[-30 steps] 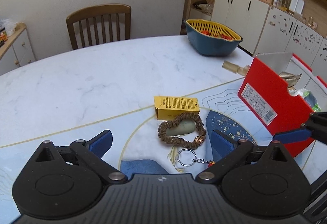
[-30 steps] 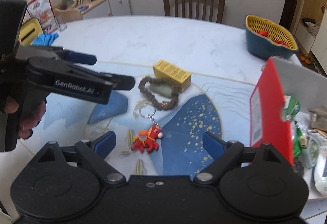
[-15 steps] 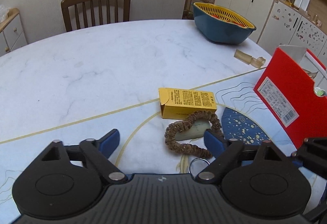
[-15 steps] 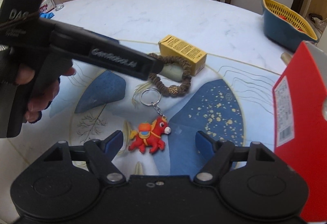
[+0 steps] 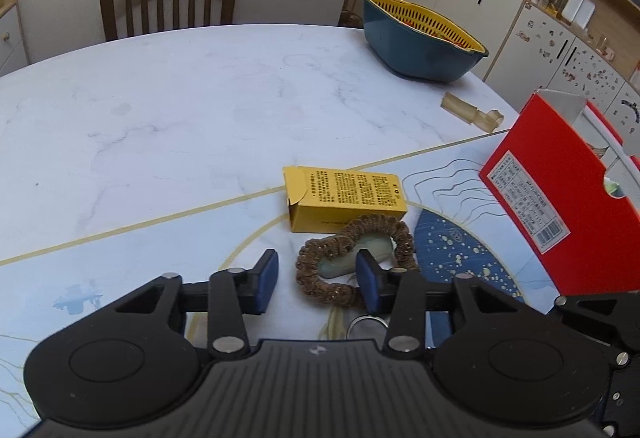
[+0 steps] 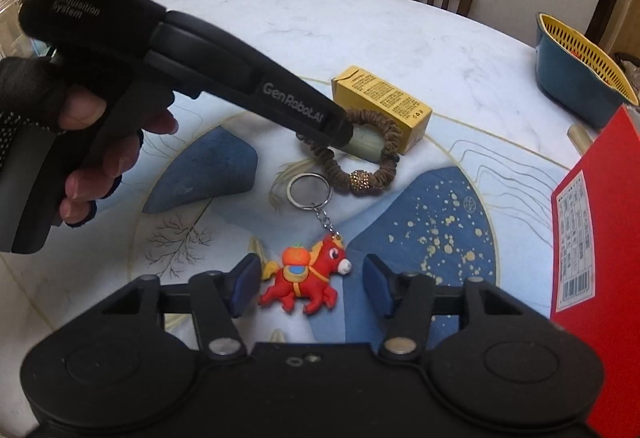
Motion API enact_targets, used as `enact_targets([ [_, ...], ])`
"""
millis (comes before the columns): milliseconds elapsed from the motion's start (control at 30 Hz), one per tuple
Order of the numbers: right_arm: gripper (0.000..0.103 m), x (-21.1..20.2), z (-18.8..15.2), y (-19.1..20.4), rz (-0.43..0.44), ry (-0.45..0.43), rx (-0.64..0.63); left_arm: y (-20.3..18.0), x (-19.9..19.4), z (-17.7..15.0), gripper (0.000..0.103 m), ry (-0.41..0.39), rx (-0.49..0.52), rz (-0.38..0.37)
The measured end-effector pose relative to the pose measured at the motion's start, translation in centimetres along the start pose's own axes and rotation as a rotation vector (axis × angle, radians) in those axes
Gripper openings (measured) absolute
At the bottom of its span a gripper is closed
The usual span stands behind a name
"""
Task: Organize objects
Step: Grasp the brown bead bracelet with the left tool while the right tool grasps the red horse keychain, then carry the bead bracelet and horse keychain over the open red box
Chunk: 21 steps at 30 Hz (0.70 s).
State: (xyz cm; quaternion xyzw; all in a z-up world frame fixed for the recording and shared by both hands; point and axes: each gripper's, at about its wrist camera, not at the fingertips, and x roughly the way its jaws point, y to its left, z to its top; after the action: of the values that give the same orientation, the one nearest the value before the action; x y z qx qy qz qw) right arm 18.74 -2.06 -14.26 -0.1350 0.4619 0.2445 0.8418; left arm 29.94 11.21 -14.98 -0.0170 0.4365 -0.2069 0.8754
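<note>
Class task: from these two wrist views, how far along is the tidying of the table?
Done: some items already lie in the red box. In hand: the left gripper has been closing around the brown scrunchie, the right gripper around the horse keychain; neither grips yet. Left: both, plus the yellow carton.

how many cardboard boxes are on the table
2: a yellow box lying flat beside the brown scrunchie, and a red box at the table's right edge. Others may be out of view.
</note>
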Motion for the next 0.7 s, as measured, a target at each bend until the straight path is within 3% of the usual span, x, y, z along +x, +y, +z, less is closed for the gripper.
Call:
enact_targets([
  [200,0.043,0.0,0.0,0.4,-0.006,-0.005,-0.009,-0.2,-0.1,0.0,0.016,0.008,-0.011,-0.035],
  [300,0.041,0.0,-0.1,0.3,-0.012,-0.004,-0.002,-0.6,-0.3,0.0,0.011,0.011,-0.004,-0.025],
  [700,0.04,-2.9,-0.9,-0.7,-0.033,-0.039,0.043,-2.7,-3.0,0.2,0.008,-0.024,0.018,-0.055],
])
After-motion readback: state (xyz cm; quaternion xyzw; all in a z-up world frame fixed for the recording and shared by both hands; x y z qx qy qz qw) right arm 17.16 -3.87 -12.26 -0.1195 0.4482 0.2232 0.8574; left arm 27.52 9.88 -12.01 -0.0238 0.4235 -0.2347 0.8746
